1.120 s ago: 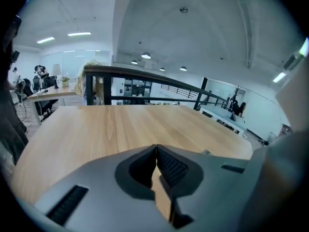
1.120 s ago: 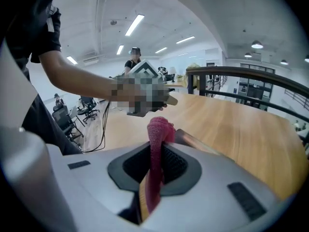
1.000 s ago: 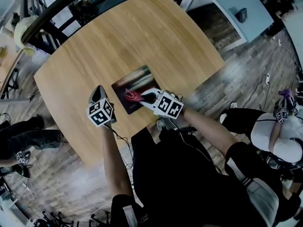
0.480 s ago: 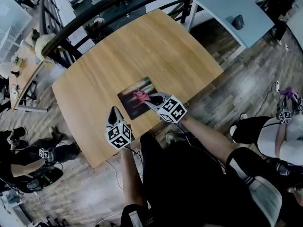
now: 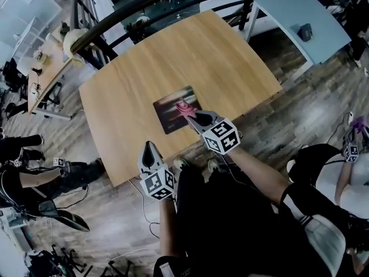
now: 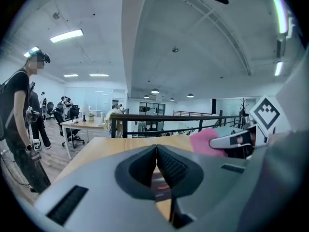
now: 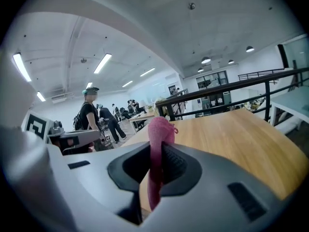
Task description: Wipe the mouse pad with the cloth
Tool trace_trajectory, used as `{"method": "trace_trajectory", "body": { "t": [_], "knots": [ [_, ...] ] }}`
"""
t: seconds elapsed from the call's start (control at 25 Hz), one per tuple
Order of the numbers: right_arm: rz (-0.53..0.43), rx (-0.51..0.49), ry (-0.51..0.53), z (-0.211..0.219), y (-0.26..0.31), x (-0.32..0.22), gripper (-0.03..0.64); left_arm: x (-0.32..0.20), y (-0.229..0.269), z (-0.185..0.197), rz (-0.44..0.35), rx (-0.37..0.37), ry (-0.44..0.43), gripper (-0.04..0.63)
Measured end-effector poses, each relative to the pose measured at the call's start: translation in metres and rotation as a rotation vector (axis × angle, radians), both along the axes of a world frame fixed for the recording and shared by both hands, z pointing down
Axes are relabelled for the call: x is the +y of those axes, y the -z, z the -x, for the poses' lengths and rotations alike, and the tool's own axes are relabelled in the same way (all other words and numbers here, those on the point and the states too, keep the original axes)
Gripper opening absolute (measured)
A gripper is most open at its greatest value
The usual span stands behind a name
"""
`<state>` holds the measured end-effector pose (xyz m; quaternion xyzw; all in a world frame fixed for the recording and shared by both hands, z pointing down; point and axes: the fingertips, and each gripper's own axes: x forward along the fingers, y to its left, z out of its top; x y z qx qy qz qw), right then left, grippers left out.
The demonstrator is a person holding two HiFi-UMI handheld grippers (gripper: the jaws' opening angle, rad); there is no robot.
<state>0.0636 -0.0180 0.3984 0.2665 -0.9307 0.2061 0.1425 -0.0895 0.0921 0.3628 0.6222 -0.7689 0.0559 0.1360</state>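
A dark mouse pad [image 5: 172, 109] lies near the front edge of the wooden table [image 5: 173, 51]. A pink cloth [image 5: 184, 107] rests on the pad's right part, and my right gripper [image 5: 189, 113] is shut on it. In the right gripper view the cloth [image 7: 157, 144] stands pinched between the jaws. My left gripper [image 5: 150, 147] hovers at the table's near edge, to the front left of the pad, shut on nothing. Its jaws meet in the left gripper view [image 6: 156, 148], where the cloth [image 6: 206, 140] shows to the right.
A dark railing [image 5: 144, 2] runs behind the table. A pale table [image 5: 297, 13] stands at the back right. One person crouches on the floor at the left [image 5: 23, 178], another at the right [image 5: 346, 172]. A third stands to the left [image 6: 19, 129].
My right gripper has slid the cloth from the pad's near middle to its right part. My left gripper has drawn back from beside the pad to the table's near edge.
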Motion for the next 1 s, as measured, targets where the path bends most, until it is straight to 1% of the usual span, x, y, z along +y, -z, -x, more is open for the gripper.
{"method": "trace_trajectory", "body": {
  "t": [0.08,0.2,0.36,0.52,0.6,0.8,1.0],
  "knots": [
    [-0.014,-0.025,-0.023,-0.002,0.010,0.003,0.054,0.010,0.006,-0.004,-0.015,-0.018,0.006,0.023],
    [-0.036,-0.037,-0.045,-0.002,0.019,0.011,0.054,0.024,0.013,-0.003,-0.037,-0.021,0.008,0.023],
    [-0.045,-0.037,-0.074,0.003,0.027,0.024,0.054,0.038,0.019,0.009,-0.053,0.004,0.003,0.023],
    [-0.082,-0.036,-0.119,0.011,0.039,0.037,0.054,0.045,0.019,0.029,-0.057,0.039,0.006,0.023],
    [-0.085,-0.028,-0.142,0.012,0.039,0.049,0.054,0.051,0.020,0.032,-0.059,0.045,-0.004,0.023],
    [-0.091,-0.037,-0.171,0.012,0.047,0.073,0.054,0.061,0.038,0.020,-0.080,-0.006,-0.062,0.023],
    [-0.113,-0.045,-0.162,0.010,0.051,0.093,0.054,0.073,0.047,0.011,-0.128,-0.012,-0.086,0.023]
  ]
}}
